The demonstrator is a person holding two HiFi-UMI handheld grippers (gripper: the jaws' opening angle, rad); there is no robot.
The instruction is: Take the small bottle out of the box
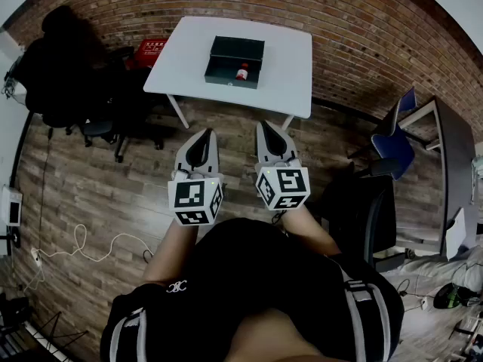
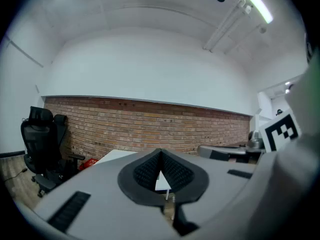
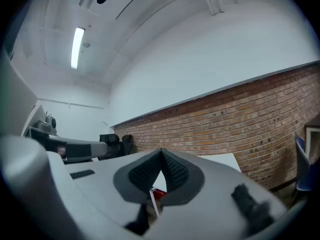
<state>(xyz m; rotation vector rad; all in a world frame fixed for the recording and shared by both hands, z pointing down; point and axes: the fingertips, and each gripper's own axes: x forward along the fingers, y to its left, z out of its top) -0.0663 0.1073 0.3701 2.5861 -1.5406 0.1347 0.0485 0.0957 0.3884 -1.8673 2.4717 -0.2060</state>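
Small bottle [image 1: 242, 72] in its box [image 1: 226, 50]; both grippers closed on nothing, short of the table [image 1: 290, 66].
The bottle sits in the near right corner of the black box, mid-table, its long axis running far-to-near with the red end nearer (lying or upright, unclear). Bare tabletop rings the box. The left gripper [image 1: 204, 133] and right gripper [image 1: 263, 125] hang over the wooden floor [image 1: 113, 194], well apart from the near edge.

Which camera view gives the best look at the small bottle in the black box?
The head view: the small bottle sits in plain sight in the open black box on the white table. The left gripper view shows no bottle. The right gripper view shows only a red patch past its jaws, too small to identify.
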